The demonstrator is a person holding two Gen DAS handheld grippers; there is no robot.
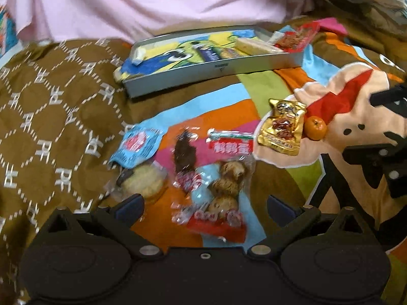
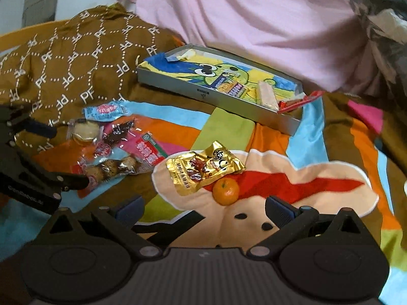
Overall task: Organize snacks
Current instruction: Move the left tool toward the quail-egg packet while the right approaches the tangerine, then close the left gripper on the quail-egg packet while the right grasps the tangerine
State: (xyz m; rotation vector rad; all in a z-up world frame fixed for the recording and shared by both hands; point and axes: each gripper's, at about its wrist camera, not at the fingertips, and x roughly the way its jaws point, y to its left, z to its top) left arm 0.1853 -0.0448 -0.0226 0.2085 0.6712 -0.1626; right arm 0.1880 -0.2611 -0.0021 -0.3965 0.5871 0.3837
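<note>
Loose snacks lie on a colourful blanket. A clear red-edged packet of brown rolls (image 1: pixel 223 193) sits between the open fingers of my left gripper (image 1: pixel 206 207), with a round pale cookie (image 1: pixel 143 181), a blue packet (image 1: pixel 137 145) and a dark dried-fruit packet (image 1: pixel 184 152) beside it. Further right lie a gold packet (image 1: pixel 282 129) and a small orange (image 1: pixel 315 127). In the right wrist view my right gripper (image 2: pixel 203 209) stands open just short of the orange (image 2: pixel 226 191) and gold packet (image 2: pixel 203 169). A shallow grey tray (image 2: pixel 229 99) with a cartoon liner holds a pale bar (image 2: pixel 267 94) and red packet (image 2: pixel 297 101).
A brown patterned quilt (image 1: pixel 51 106) bunches at the left. Pink fabric (image 2: pixel 254 20) rises behind the tray (image 1: pixel 203 73). The left gripper's black frame (image 2: pixel 25 167) shows at the left edge of the right wrist view; the right one's frame (image 1: pixel 381 157) shows at the right of the left view.
</note>
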